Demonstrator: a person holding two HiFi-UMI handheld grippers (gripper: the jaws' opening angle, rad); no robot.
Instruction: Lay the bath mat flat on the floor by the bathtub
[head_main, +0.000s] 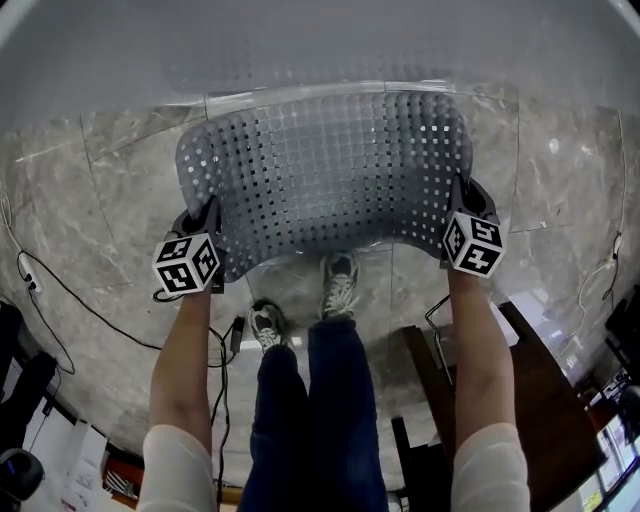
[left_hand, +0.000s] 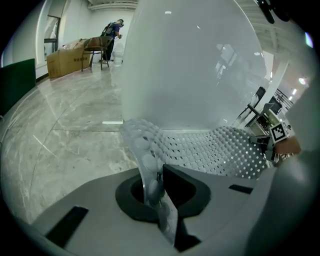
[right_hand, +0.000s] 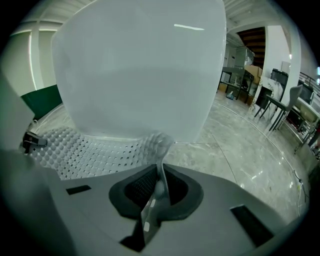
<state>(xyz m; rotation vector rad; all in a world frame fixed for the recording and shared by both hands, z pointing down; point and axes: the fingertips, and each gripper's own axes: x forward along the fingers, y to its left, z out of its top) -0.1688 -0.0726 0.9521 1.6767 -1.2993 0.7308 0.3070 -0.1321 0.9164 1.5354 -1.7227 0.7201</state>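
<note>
Corners of the bath mat (head_main: 325, 170) sit clamped in your left gripper (head_main: 210, 218) and right gripper (head_main: 463, 195), so it hangs spread.

No legible text, brand, number or sign anywhere; marker cubes on left gripper (head_main: 210, 212) and right gripper (head_main: 463, 190) carry only black-and-white square patterns, no letters; distant cardboard boxes (left_hand: 67, 57) too small to read

Left claw (head_main: 211, 207) and right claw (head_main: 461, 188) clamped shut, pointing downward.
</note>
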